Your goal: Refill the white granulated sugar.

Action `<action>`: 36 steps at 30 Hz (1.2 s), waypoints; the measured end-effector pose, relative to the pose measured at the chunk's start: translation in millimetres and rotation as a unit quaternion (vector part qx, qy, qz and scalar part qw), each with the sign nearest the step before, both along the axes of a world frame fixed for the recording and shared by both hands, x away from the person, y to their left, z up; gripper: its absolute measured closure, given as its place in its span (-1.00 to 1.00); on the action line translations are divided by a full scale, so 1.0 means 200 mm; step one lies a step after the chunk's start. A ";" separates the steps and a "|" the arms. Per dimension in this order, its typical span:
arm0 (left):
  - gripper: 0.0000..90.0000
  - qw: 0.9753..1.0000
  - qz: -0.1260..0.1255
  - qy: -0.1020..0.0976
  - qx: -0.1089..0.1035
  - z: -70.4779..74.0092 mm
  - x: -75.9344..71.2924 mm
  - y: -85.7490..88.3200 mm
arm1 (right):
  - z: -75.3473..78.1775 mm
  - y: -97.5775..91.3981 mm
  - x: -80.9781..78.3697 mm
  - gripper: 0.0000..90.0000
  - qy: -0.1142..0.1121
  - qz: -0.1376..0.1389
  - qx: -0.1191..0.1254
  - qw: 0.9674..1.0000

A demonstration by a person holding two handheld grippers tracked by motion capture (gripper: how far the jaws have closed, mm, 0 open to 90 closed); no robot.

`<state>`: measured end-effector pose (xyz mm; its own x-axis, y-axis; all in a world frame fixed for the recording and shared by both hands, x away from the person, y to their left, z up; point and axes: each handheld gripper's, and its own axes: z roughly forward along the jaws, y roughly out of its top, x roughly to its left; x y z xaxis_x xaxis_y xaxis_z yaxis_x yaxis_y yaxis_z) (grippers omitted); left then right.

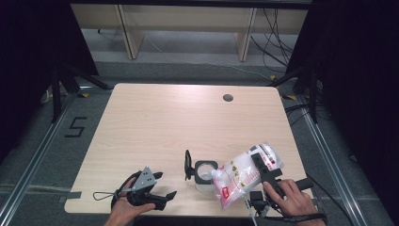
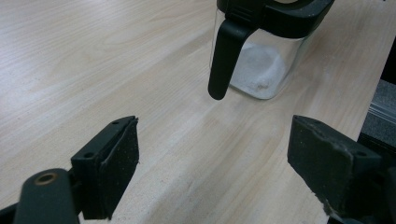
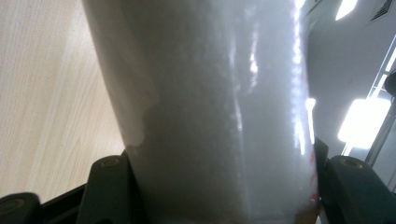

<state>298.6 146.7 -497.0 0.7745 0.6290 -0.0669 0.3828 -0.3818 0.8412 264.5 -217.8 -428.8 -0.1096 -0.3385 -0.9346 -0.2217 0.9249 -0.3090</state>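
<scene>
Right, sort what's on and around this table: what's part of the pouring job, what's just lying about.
In the job:
- bag of white granules, clamped in the right hand-held gripper
- clear jar, lid flipped open
- left hand-held gripper, open, beside the jar

Lying about:
- cables on the floor
- tape numeral

You can read one sign: a big black number 5 [image 1: 75,127] on the grey floor [image 1: 42,141]. It sits far off from your left gripper [image 1: 162,184], past the left edge of the table [image 1: 155,113].

The bag [image 1: 244,174] that your right gripper [image 1: 258,162] is squeezing has red patches [image 1: 226,192] and small marks printed on it. They are too small and blurry to read. In the two gripper views you can find no words or numbers.
</scene>
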 end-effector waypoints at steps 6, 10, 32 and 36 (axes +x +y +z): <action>-0.64 1.000 0.000 0.000 0.001 0.00 0.00 0.00 | 0.01 0.00 0.00 -0.06 0.002 -0.004 -0.015 1.000; -0.64 1.000 -0.004 -0.002 -0.007 0.00 0.00 0.00 | 0.00 0.00 0.00 -0.06 -0.001 -0.002 -0.015 1.000; -0.64 1.000 0.002 0.003 -0.012 0.00 -0.01 0.00 | 0.00 0.00 -0.02 -0.06 -0.005 0.001 0.004 1.000; -0.64 1.000 0.001 0.004 -0.009 0.00 0.00 0.00 | 0.01 0.01 -0.02 -0.06 -0.010 0.012 -0.019 1.000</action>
<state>297.9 146.9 -496.5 0.7732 0.6285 -0.0840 0.3895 -0.3663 0.8451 261.3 -215.6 -426.0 -0.0821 -0.3766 -0.9227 -0.2370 0.9067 -0.3490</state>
